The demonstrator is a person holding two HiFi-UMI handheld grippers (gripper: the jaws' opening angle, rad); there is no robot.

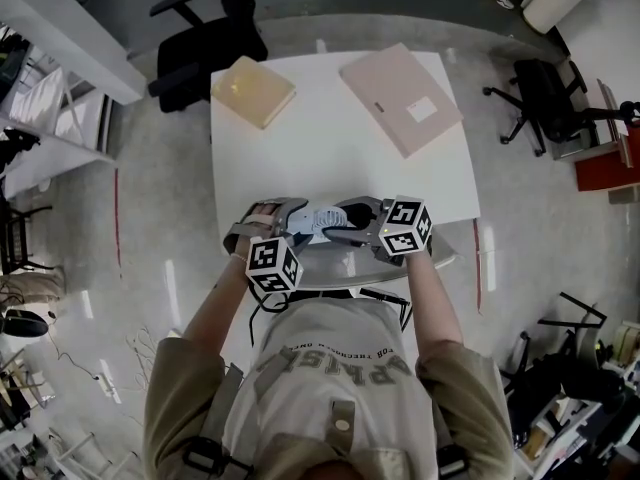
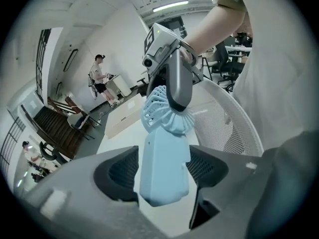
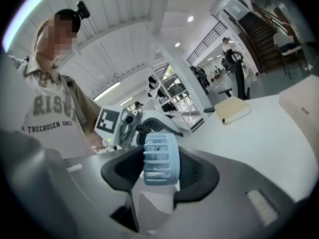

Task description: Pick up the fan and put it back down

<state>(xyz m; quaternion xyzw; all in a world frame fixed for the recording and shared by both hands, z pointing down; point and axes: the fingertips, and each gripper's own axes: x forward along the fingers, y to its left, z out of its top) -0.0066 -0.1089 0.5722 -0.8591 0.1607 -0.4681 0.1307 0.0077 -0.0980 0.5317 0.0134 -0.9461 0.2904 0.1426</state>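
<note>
The right gripper [image 3: 162, 173] is pinching the pale-blue plastic handheld fan [image 2: 164, 153] by its round head; with the left gripper [image 2: 164, 172] standing open around the handle, the fan is risking a swivel or drop.

White worktop [image 1: 330, 158] carries a cream box [image 1: 253, 90] and a flat pink package [image 1: 400, 98], apart; black office chair [image 1: 200, 48] beyond.

The left gripper [image 2: 164, 171] points steeply down. Its fingers [image 2: 121, 171] stand wide apart on either side of the fan's [image 2: 160, 151] handle and do not press on it. The right gripper [image 3: 160, 172] lies nearly level, facing the left one, with its fingers [image 3: 197, 171] closed on the fan's round head. The left forearm [image 1: 212, 313] and right forearm [image 1: 437, 298] reach forward from the torso, bringing the two sets of fingertips close together.
</note>
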